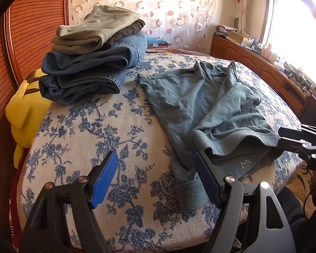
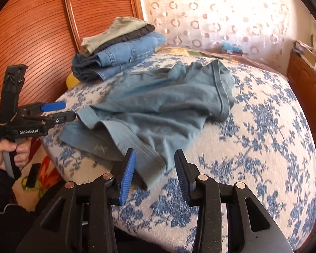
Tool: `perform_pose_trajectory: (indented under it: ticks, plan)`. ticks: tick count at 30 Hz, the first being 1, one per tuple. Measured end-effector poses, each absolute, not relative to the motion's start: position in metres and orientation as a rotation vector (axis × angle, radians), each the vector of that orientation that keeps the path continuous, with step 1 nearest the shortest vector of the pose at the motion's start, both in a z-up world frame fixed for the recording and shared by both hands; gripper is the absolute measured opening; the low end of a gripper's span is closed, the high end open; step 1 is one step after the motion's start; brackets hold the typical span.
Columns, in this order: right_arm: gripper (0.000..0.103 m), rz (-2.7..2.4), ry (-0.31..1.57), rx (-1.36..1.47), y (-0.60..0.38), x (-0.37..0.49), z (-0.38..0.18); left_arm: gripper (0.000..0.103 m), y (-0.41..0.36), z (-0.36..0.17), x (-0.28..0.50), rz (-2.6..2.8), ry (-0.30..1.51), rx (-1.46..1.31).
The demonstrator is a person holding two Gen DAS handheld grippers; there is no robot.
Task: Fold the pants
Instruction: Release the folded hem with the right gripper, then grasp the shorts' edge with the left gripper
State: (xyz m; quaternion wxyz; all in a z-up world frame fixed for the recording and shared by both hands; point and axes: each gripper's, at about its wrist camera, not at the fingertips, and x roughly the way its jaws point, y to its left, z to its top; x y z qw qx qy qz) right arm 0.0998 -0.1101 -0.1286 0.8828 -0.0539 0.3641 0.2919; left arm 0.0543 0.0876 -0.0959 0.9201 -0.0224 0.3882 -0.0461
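Crumpled grey-blue pants [image 1: 204,113] lie on the floral bedspread [image 1: 99,126], partly doubled over; they also show in the right wrist view [image 2: 158,109]. My left gripper [image 1: 155,168] is open and empty, its right finger beside a cuffed hem at the near edge. It also appears at the left of the right wrist view [image 2: 67,110]. My right gripper [image 2: 154,164] is open, its jaws either side of the near waistband corner, not closed on it. It shows at the right edge of the left wrist view [image 1: 284,137].
A stack of folded jeans and khaki pants [image 1: 94,57] sits at the far left of the bed, seen too in the right wrist view [image 2: 118,50]. A yellow plush toy [image 1: 27,109] lies beside it. A wooden headboard [image 1: 31,31] stands left, a cabinet [image 1: 263,63] right.
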Motion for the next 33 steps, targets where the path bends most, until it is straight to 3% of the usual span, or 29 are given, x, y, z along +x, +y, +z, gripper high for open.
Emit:
perform_pose_trajectory:
  ticks: [25,28,29,33]
  plan:
    - [0.044,0.469,0.774,-0.15,-0.104,0.103,-0.147,0.075,0.075,-0.11,0.049,-0.134,0.826,-0.047]
    - [0.031,0.48,0.77,-0.152,-0.103,0.103,-0.146,0.064,0.074,-0.11,0.047,-0.155,0.824,-0.054]
    - [0.021,0.487,0.766,-0.159,-0.102,0.102,-0.145,0.06,0.073,-0.109,0.046,-0.16,0.822,-0.054]
    - [0.005,0.52,0.759,-0.164,-0.101,0.098,-0.144,0.035,0.068,-0.108,0.041,-0.197,0.818,-0.048]
